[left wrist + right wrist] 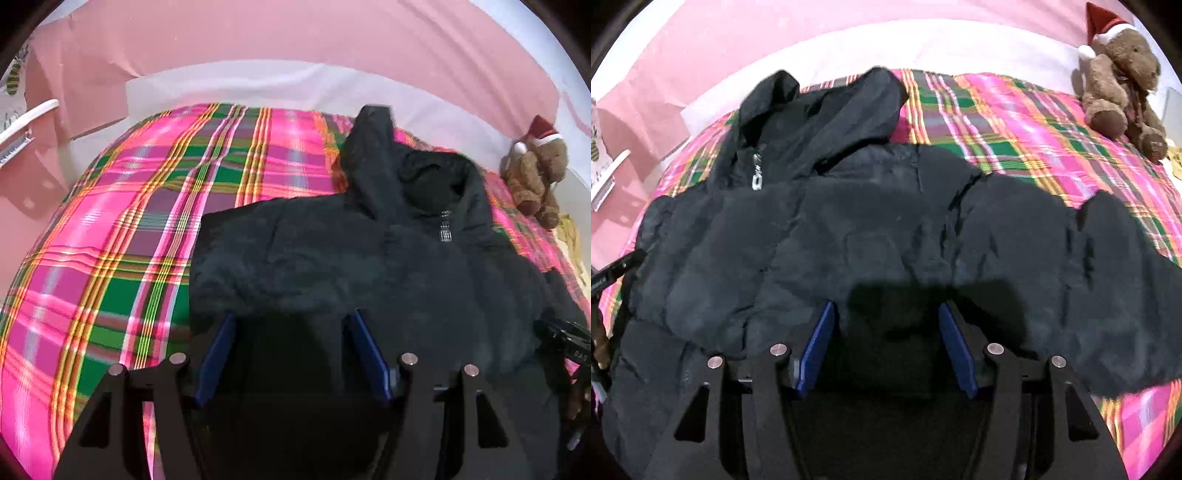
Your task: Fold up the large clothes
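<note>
Left gripper [291, 325] sits at lower centre of my left wrist view, its blue fingers [218, 354] spread apart, nothing visibly clamped between them; the tips reach the near edge of the black jacket [351, 258]. From that camera I see, at the far left edge, a white object [26, 125] against the pink wall covering [258, 40], then a broad bare stretch of the plaid bedspread [110, 221] filling the left half. The jacket occupies centre and right, hood [373, 147] raised toward upper centre, zipper pull [446, 230] just below the collar. A teddy bear in a Santa hat [535, 173] sits at the right edge, small and blurred. The right gripper's black body [565, 343] intrudes at lower right, resting at the jacket's edge.

Right gripper [886, 321] likewise shows its fingers [820, 343] parted and released, over the jacket's lower front. Only this view shows the garment's right sleeve [1108, 266] extended flat across the bedspread toward the right edge, and the bear [1119, 74] clearly, at upper right, well apart from the jacket. The bare left bedspread is not seen here.
</note>
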Motion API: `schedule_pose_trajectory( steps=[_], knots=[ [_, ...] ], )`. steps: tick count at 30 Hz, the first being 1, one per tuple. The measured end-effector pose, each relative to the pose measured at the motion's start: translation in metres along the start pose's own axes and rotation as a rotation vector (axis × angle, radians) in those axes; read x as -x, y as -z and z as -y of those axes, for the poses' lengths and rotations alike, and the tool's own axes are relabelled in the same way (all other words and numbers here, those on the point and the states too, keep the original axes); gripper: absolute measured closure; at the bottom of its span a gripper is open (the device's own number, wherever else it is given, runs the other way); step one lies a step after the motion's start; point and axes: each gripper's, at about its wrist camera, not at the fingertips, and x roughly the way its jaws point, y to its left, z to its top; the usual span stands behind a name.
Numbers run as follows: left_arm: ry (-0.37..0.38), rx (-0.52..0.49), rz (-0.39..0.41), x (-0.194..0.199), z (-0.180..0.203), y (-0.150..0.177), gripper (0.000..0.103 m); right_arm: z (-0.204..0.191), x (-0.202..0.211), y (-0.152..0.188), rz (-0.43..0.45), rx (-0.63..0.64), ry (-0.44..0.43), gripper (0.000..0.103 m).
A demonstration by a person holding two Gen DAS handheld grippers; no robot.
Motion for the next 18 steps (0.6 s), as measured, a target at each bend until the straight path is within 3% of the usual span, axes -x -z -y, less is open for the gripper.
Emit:
schedule_pose_trajectory(
  steps=[8,18],
  knots=[
    [0.042,-0.011,0.070,0.095,0.034,0.037,0.036,-0.012,0.090,0.044,0.116,0.003,0.020,0.044],
    [0.092,-0.008,0.090,0.174,0.073,0.107,0.036,-0.030,0.171,0.111,0.185,-0.003,0.001,0.044]
  ],
)
